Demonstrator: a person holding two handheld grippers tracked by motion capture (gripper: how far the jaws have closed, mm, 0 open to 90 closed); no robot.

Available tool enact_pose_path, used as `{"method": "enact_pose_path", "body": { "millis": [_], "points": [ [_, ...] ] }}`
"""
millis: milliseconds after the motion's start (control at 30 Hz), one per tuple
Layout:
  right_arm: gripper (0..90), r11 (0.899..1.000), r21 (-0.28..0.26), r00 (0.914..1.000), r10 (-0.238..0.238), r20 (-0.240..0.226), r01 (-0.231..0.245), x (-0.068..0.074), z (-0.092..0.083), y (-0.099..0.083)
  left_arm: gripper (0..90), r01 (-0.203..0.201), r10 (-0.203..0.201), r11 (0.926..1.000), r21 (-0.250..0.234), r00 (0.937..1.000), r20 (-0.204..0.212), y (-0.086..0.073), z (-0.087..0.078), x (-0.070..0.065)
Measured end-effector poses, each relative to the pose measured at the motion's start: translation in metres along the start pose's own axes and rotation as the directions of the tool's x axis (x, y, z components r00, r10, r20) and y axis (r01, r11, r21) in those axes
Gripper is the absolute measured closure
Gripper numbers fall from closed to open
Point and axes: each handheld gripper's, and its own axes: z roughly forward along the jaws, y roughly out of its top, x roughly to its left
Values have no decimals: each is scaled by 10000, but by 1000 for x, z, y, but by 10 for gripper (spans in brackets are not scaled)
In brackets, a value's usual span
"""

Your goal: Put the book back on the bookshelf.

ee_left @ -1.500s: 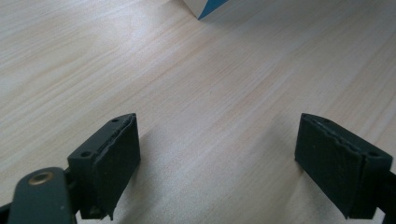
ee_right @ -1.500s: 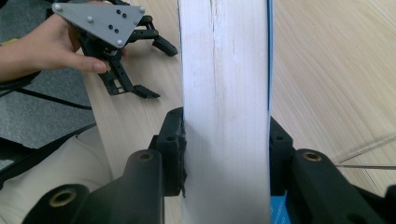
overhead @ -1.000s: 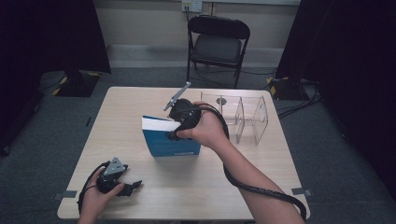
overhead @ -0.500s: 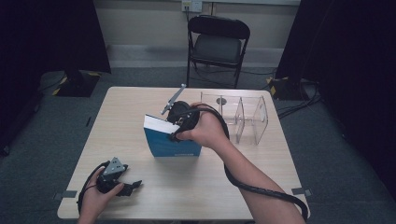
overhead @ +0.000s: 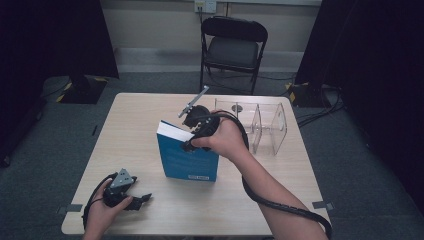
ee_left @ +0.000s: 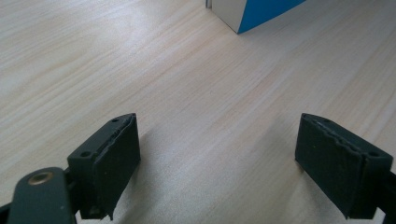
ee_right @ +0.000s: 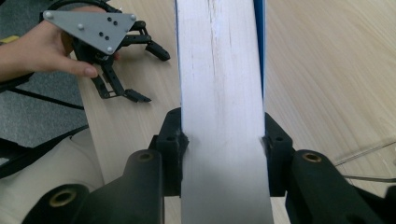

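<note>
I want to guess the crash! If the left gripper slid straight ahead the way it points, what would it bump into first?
Probably the blue book. The left gripper sits open on the table, with bare wood ahead of it, then the book's corner. It's slightly off to one side, so it might just slip past.

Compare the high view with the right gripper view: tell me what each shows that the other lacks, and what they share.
High view alone: the folding chair, the clear divided holder and the book's blue cover, the book standing upright. Right gripper view alone: the book's white page edge pinched between the right claw pads. Both: the book, the wooden table, and the left claw lying open on it in the person's hand.
</note>
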Motion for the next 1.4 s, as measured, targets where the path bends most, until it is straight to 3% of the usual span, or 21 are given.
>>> {"method": "enact_pose_path", "body": {
  "millis": [267, 400, 667, 800, 1200, 1400],
  "points": [
    [576, 9977, -438, 9984, -512, 260, 523, -5, 0, -4, 136, -30, 30, 10000, 29, 10000, -9, 0, 0, 0],
    [558, 9974, -354, 9980, -628, 56, 630, -4, 1, -5, 136, -27, 27, 10000, 28, 10000, -11, 0, 0, 0],
    [486, 9918, -554, 9928, -1136, 377, 1156, -9, 3, -8, 136, -23, 23, 10000, 28, 10000, -11, 0, 0, 0],
    [441, 9957, -562, 9973, -724, 145, 731, -11, 3, -12, 136, -53, 53, 10000, 52, 10000, -14, 0, -1, 0],
    [389, 9965, -563, 9977, -607, 294, 623, -20, -4, -28, 136, -59, 59, 10000, 52, 10000, -14, 0, 0, 0],
    [372, 9945, -657, 9964, -800, 269, 817, -24, -4, -36, 136, -14, 14, 10000, -32, 10000, -46, 0, 0, 0]
  ]
}}
